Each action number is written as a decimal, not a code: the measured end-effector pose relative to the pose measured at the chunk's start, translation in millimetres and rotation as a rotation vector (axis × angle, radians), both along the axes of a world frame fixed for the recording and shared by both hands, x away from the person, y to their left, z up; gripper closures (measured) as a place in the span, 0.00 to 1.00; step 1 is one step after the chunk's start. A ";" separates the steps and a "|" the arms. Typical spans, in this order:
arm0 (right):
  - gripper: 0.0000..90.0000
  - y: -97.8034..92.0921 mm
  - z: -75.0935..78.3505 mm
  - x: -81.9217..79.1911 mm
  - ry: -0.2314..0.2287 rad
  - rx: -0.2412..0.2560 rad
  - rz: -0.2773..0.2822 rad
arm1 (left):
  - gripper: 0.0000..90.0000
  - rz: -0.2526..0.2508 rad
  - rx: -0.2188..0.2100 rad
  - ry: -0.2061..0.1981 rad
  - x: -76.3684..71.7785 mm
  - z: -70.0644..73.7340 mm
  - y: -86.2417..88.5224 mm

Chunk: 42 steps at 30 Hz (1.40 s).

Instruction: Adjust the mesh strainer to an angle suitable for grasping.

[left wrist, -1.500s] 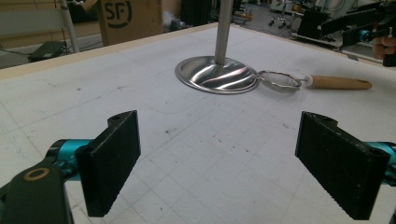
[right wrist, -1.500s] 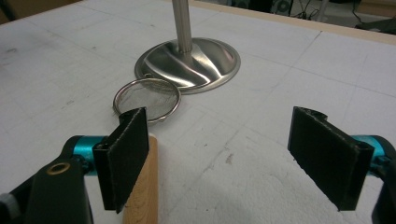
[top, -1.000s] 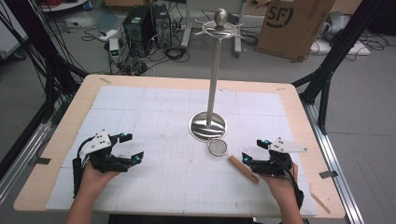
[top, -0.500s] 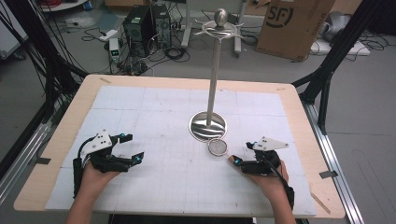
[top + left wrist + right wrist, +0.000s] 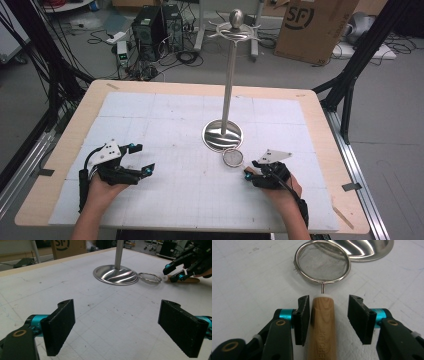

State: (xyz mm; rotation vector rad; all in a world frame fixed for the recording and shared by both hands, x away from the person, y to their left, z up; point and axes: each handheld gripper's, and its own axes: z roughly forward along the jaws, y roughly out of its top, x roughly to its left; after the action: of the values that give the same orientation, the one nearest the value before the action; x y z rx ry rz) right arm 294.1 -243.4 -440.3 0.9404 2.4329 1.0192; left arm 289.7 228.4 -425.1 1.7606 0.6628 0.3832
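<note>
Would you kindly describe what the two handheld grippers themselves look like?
The left gripper and right gripper are black frames, each topped by a grey three-cornered plate and trailing a black cable. Their flat black jaws have ribbed faces, teal collars behind them and brass-coloured pivot rings.

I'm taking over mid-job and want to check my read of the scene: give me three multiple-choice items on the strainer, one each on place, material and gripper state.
1. Where does the strainer lie?
A. beside the stand's round base
B. hanging on the stand's top hooks
C. at the table's far left corner

2. What is the strainer's handle made of?
A. black plastic
B. wood
C. bare wire

3. How does the right gripper stand?
A. shut with nothing in it
B. high above the table
C. open around the handle

Answers: 1 A, the mesh bowl rests next to the base. 2 B, grain shows in the right gripper view. 3 C, a gap shows at one jaw.
</note>
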 end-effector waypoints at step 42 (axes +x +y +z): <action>0.75 62.8 0.9 -14.8 0.059 -0.008 0.221 | 0.17 -0.004 0.006 0.000 -0.3 0.4 0.5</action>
State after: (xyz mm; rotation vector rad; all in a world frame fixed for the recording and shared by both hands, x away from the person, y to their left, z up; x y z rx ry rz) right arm 279.3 -180.5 -439.4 0.7192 2.6334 1.0660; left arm 289.4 229.0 -424.7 1.7671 0.6592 0.3825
